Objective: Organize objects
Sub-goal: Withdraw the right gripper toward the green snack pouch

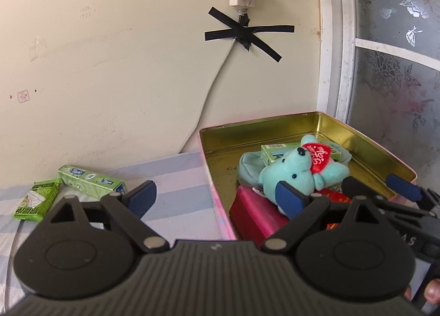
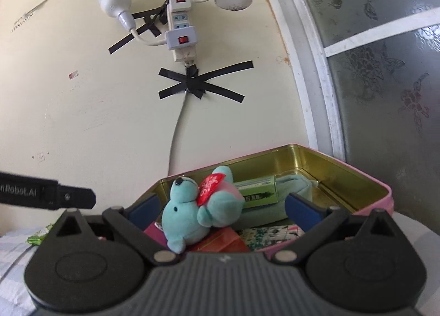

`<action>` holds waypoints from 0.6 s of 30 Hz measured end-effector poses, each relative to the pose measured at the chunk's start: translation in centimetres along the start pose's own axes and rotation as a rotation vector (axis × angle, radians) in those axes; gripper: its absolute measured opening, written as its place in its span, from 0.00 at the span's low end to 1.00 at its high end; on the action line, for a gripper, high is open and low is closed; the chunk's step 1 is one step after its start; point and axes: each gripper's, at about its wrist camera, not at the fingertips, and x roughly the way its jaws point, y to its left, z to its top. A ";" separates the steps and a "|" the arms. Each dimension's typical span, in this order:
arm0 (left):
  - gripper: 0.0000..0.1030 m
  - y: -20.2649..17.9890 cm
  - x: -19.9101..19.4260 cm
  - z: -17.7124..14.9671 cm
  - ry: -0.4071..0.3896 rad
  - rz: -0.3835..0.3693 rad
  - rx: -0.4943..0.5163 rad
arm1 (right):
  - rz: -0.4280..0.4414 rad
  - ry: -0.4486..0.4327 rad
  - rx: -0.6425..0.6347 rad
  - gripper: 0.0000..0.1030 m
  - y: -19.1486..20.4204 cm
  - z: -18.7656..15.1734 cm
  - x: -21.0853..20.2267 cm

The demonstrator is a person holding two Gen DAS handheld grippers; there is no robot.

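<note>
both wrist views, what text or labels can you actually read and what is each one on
"nRoboLAI", cut off at the frame edge: on the left tool's black arm, in the right wrist view.
Script on the teal plush's red heart: looks like "I love you", not certain.
Large white characters on the green packet: blurred.
Print on the green carton outside the tin: too small.
Green box in the tin: characters unreadable.

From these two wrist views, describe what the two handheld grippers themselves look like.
Both are alike. The left gripper has a ribbed dark grey body, two round black hubs, black linkage arms with silver pivot pins, and blue pads on its fingers. The right gripper is built the same; its black side bar shows white lettering in the left wrist view. The left gripper's bar in the right wrist view reads "nRoboLAI".
</note>
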 end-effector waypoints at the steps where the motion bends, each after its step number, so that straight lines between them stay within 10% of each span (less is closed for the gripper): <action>1: 0.92 0.3 -0.2 -0.3 0.004 0.005 -0.003 | 0.000 0.007 0.020 0.98 -0.2 -0.1 -0.3; 18: 0.92 6.2 -2.4 -3.8 -0.008 0.158 -0.032 | 0.101 0.039 0.014 0.87 5.6 0.6 -2.9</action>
